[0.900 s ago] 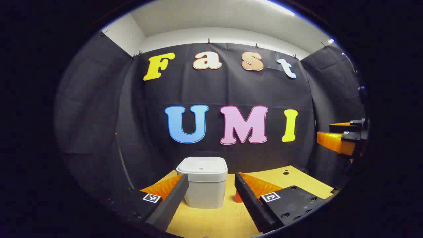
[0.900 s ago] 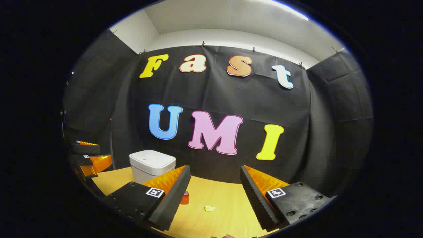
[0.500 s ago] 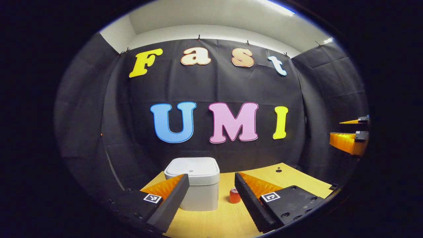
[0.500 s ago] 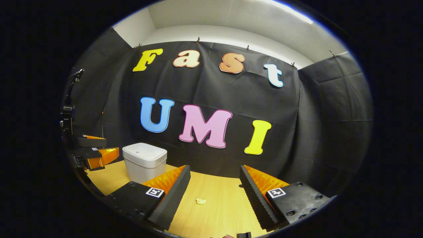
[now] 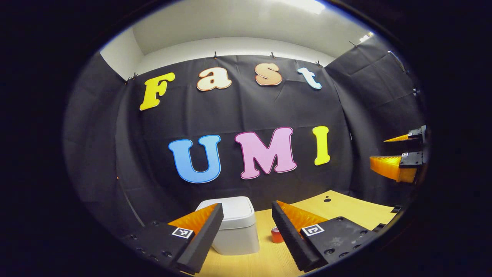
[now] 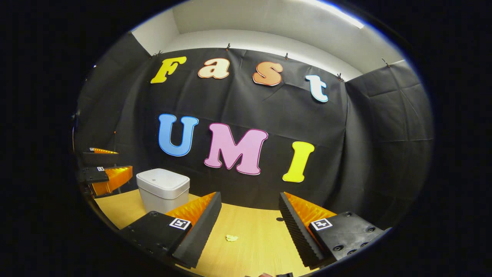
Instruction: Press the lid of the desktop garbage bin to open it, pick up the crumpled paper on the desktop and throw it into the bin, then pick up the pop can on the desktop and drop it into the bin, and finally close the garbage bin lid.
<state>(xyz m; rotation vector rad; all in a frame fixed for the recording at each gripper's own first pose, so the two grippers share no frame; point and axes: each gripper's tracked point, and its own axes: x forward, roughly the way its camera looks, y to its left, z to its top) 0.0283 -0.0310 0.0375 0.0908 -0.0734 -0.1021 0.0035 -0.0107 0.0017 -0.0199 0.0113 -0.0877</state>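
A white square garbage bin (image 5: 237, 227) with its lid down stands on the wooden table (image 5: 346, 211), just beyond my open left gripper (image 5: 246, 227). A red pop can (image 5: 276, 234) stands upright to the bin's right, partly behind my right-hand finger. In the right gripper view the bin (image 6: 163, 189) sits at the left, and a small crumpled paper (image 6: 231, 238) lies on the table between the fingers of my open right gripper (image 6: 250, 215), some way ahead. Each gripper shows at the edge of the other's view: the right gripper (image 5: 399, 157) and the left gripper (image 6: 103, 169), both held above the table.
Black cloth walls close the booth at the back and both sides. A small dark hole (image 5: 327, 199) marks the table toward the back right. Bare wood lies around the paper in the right gripper view.
Both views have shifted slightly: the bin has slid left and lower in the left gripper view, and the can moved out from behind my finger. Both grippers stay open.
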